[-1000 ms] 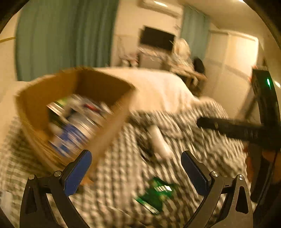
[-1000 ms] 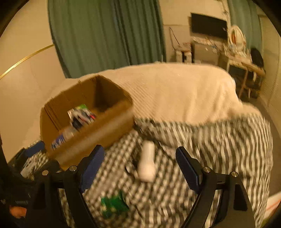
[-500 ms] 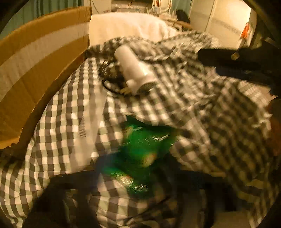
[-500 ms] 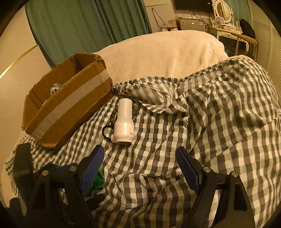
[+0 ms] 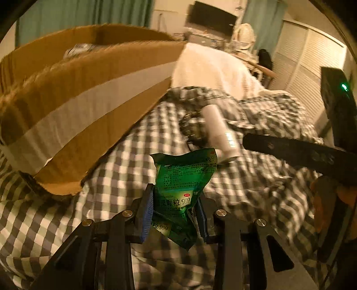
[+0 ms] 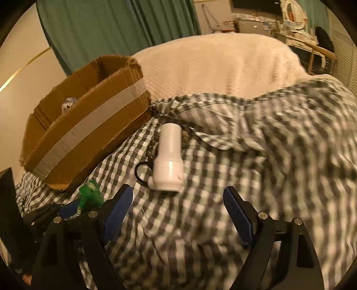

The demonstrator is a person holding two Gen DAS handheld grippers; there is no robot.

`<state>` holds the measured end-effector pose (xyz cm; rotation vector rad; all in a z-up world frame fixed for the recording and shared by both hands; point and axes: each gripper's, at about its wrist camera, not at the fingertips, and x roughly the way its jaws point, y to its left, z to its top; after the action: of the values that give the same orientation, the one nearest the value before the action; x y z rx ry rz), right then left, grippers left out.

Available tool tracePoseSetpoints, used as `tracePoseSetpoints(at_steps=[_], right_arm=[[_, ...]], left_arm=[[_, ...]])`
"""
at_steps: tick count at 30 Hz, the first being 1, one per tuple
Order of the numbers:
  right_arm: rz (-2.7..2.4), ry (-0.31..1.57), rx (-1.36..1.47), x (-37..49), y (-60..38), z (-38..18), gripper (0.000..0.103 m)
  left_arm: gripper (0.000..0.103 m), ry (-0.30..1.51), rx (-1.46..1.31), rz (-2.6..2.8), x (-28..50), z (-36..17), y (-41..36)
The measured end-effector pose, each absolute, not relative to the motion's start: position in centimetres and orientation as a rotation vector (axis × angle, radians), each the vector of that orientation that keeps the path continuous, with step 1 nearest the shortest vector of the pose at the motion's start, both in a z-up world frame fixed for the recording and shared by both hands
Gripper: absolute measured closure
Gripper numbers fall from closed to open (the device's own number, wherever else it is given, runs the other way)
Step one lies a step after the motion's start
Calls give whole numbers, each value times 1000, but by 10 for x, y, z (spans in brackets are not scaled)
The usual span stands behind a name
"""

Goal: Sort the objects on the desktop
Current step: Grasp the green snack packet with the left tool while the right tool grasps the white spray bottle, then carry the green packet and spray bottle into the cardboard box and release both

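Holding a green medicine sachet (image 5: 183,185) clenched in my left claw (image 5: 176,214), lower centre; right claw (image 6: 178,209) released. Cardboard box (image 5: 84,107), upper left, partly filled; white flashlight (image 6: 168,160) and black ring (image 6: 142,171) remain unsorted.

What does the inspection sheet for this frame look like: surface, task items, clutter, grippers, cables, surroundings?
Surface: bed with a wrinkled checkered cloth laid over a cream blanket.
Job's things: green medicine sachet held off the cloth; white flashlight-like device lying on the cloth; open cardboard box with a tape stripe, some items inside, too blurred to name.
Clutter: black ring touching the white device; dark bead string beside it.
Grippers: left gripper shut on the sachet; right gripper open, empty, near the white device.
Cables: nothing seen.
Surroundings: green curtains, wall television, cluttered desk, louvred doors.
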<state>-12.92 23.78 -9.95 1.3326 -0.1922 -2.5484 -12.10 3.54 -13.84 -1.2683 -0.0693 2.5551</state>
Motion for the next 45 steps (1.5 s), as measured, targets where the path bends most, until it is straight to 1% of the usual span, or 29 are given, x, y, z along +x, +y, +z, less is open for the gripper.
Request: tracePoseSetpoints(at_steps=[2,4,6,7,8,11,13,15,16,19,22,25,27,32,36,40,43,45], right_arm=[[-2518,-220,1371,-149,231,-110,32],[-2490,-256,1418,-166,227,-123,37],[-2463,-269,1472,-176,223,-136,47],[-2434,-281,1491,-178,222,-143,57],[-2433,-287,1485,-176,222,-145,59],[-2446,-248,1470,-165,221,-140,59],[-2435,-255,1470,-151,224,-136,60],[-2405,-323,1485,-136,230,-135,60],[-2356,-411,1486,-126,236,-136,60],[-2276,-595,1467,-102,252,-135,60],[-2251,-695,1427,-84,265,-126,60],[-2273,-710,1387,-74,269,-108,60],[-2328,-638,1341,-65,268,-85,60],[-2487,-316,1185,-65,238,-16,60],[-2483,-210,1055,-91,203,29,60],[-2484,-130,993,-140,156,54,60],[-2467,-117,1041,-185,127,46,60],[-2474,-94,1069,-203,115,37,60]], left_arm=[[68,-84,-1286,2566,-123,-140,33],[68,-105,-1295,2570,-125,-142,29],[68,-135,-1298,2577,-126,-143,24],[68,-148,-1306,2572,-126,-144,22],[68,-155,-1309,2572,-127,-146,21],[68,-157,-1308,2574,-127,-145,20],[68,-157,-1270,2575,-123,-142,21],[68,-137,-1213,2588,-117,-135,23],[68,-128,-1198,2595,-116,-133,25],[68,-109,-1147,2614,-109,-125,26],[68,-104,-1092,2640,-103,-114,25],[68,-109,-1012,2673,-93,-94,22],[68,-127,-937,2690,-86,-73,19],[68,-151,-755,2758,-83,-17,4],[68,-166,-678,2873,-108,20,-23],[68,-119,-725,3005,-153,28,-47],[68,-92,-817,3070,-188,13,-62],[68,-118,-845,3073,-202,1,-73]])
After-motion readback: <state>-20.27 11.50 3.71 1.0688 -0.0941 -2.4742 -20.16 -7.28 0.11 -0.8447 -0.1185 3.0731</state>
